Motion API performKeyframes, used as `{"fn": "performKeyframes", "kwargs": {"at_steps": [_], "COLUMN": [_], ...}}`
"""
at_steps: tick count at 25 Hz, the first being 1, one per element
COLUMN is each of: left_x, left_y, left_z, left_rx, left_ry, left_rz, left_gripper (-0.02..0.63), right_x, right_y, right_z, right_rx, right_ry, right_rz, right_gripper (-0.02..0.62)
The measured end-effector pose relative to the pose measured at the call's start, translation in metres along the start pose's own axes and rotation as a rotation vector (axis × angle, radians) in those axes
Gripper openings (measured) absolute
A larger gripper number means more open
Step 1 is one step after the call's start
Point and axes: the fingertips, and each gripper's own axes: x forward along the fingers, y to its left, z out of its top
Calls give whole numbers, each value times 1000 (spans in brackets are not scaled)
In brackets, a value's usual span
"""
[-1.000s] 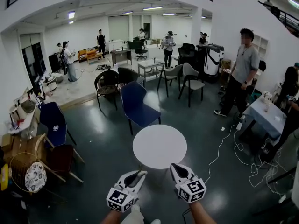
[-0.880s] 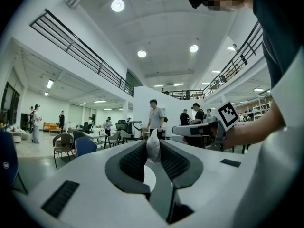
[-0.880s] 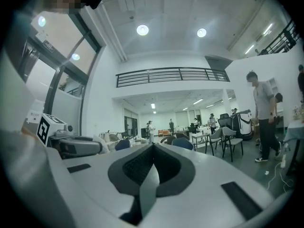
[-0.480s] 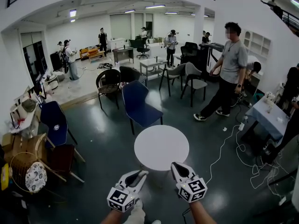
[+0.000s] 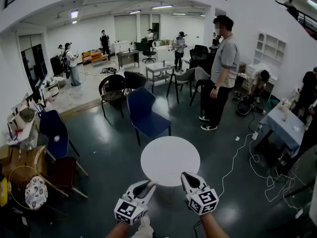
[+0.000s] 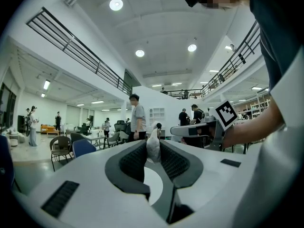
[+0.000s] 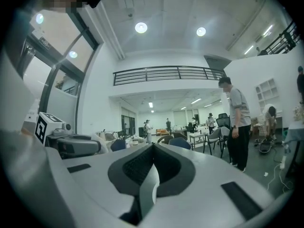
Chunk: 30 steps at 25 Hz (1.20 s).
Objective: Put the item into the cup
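A white round table [image 5: 170, 157] stands on a dark, glossy floor [image 5: 109, 148] in a large white-walled hall with a railed upper level. Both grippers hang at the table's near edge, tips pointing across its top. The left gripper [image 5: 147, 185] is clamped on the item [image 6: 153, 148], a small pale thing pinched upright between its ribbed pads, its top poking out above them. The right gripper [image 5: 186, 177] is closed, pads pressed flat together.

A blue chair [image 5: 144, 114] sits just beyond the table's far edge, with black chairs [image 5: 113, 89] farther back. To the far right, a person in a grey shirt [image 5: 222, 68] stands on the open floor, well apart from the table. A white cable [image 5: 232, 163] snakes over the floor on the table's right side toward a cloth-covered table [image 5: 283, 127] at the right wall, where more cable lies in loops. On the left, a second blue chair [image 5: 54, 133] and a round wicker chair [image 5: 27, 187] stand near the wall.

Between that left-hand furniture and the round table the floor is a wide dark stretch. The right side is tighter, crossed by the cable. More people and desks fill the brighter far end of the room.
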Motion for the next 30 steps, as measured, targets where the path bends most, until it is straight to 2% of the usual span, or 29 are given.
{"fn": "performKeyframes", "kwargs": {"at_steps": [17,27,30], "left_x": [46,66,69], "left_y": [71,124,138], "left_z": [-1,-8,-5], "left_rx": [-62,-72,-107], "left_ry": [-8,8,-9], "left_rz": [-10,1,1], "left_gripper": [91,89,90], "right_x": [69,119,134], "right_y": [-27,-40,-39], "right_z": [-1,-3,-3], "right_rx": [-2,0,3], "right_ry": [28,56,61], "right_rz": [-18,-21,-17], "right_gripper": [15,15,15]}}
